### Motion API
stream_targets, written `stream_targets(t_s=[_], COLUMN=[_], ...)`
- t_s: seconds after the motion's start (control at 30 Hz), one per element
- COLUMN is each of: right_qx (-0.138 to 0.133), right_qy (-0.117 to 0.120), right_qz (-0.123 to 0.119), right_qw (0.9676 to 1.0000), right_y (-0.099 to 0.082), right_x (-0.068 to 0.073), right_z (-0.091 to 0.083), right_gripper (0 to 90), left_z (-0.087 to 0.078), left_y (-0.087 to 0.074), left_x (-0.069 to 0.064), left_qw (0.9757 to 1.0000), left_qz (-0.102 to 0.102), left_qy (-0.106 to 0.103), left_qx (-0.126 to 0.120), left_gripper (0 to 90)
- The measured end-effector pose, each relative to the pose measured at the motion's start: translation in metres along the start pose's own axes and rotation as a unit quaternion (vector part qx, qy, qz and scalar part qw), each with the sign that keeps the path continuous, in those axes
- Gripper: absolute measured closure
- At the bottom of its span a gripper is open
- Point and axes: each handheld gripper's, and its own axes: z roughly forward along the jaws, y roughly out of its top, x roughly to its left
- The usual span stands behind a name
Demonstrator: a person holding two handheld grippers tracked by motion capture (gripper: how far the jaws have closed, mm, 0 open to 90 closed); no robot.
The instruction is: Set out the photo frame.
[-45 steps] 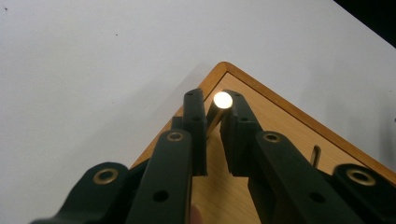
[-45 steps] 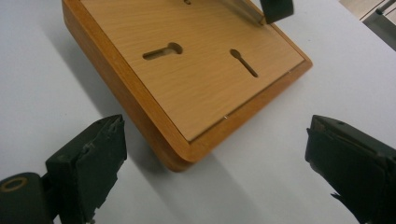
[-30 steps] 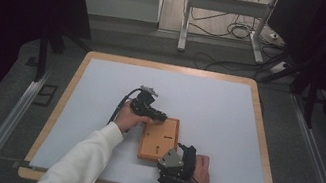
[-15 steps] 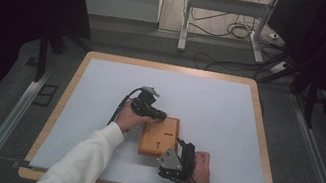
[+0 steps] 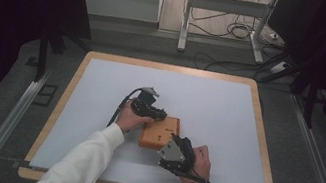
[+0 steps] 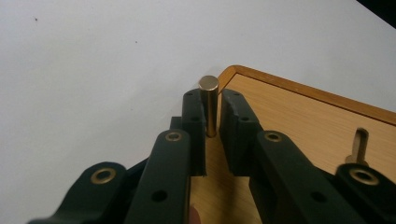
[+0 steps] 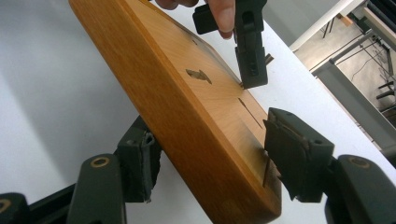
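Observation:
A flat orange wooden block (image 5: 160,130) lies on the white mat. At its far left corner a brass peg (image 6: 208,86) stands upright in the block (image 6: 299,121). My left gripper (image 6: 211,116) (image 5: 158,115) hugs this peg with both pads; its jaws have just been opening a little, with the peg still between them. A second peg (image 6: 357,144) stands farther along, partly hidden by a jaw. My right gripper (image 7: 210,154) (image 5: 169,149) straddles the near right corner of the block (image 7: 187,93). Its jaws have just been closing and the pads now meet the wood.
The white mat (image 5: 209,105) lies in a wooden frame (image 5: 265,135) with free room on all sides of the block. Metal rails (image 5: 8,120) run along both sides of the table. Beyond the far edge stand a metal stand (image 5: 225,16) and floor cables.
My right gripper has shifted slightly in toward the block's near right corner. The left hand and its gripper have kept still at the far left corner.

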Motion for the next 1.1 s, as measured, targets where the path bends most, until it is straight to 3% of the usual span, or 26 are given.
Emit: stream_targets(t_s=[0.17,0.23,0.27,0.37,0.47,0.53,0.7,0.83,0.97,1.1], right_qx=[0.0,0.002,0.003,0.002,0.001,0.002,0.003,0.005,0.005,0.006], right_qy=[0.01,0.013,0.014,0.016,0.016,0.016,0.015,0.015,0.012,0.011], right_qz=[-0.001,-0.003,-0.004,-0.003,0.0,-0.001,0.0,-0.001,0.001,0.001], right_qw=[0.9999,0.9999,0.9999,0.9999,0.9999,0.9999,0.9999,0.9999,0.9999,0.9999], right_y=[0.0,0.001,0.001,0.001,0.001,0.001,0.001,0.001,-0.001,-0.001], right_x=[-0.003,-0.003,-0.003,-0.004,-0.006,-0.008,-0.009,-0.01,-0.011,-0.012], right_z=[-0.001,-0.001,-0.001,-0.001,-0.002,-0.002,-0.002,-0.003,-0.003,-0.003], right_gripper=[39.2,39.4,39.5,39.5,40.0,40.3,40.6,40.8,40.8,40.9], left_z=[-0.002,-0.007,-0.014,-0.023,-0.042,-0.052,-0.07,-0.087,-0.095,-0.098], left_y=[-0.001,-0.001,-0.001,-0.004,-0.012,-0.019,-0.035,-0.053,-0.069,-0.082], left_x=[-0.002,-0.001,0.0,0.001,-0.001,-0.001,-0.003,-0.007,-0.012,-0.014], left_qw=[0.9999,0.9994,0.9988,0.9982,0.9966,0.9959,0.9953,0.9934,0.9931,0.994], left_qz=[-0.002,-0.003,-0.008,-0.01,-0.003,0.0,0.001,0.019,0.022,0.026], left_qy=[0.007,0.014,0.021,0.029,0.055,0.066,0.07,0.093,0.095,0.093], left_qx=[-0.015,-0.03,-0.043,-0.051,-0.061,-0.061,-0.068,-0.064,-0.065,-0.051], left_gripper=[70.6,61.8,59.5,54.9,51.6,50.0,47.1,44.4,42.1,40.1])
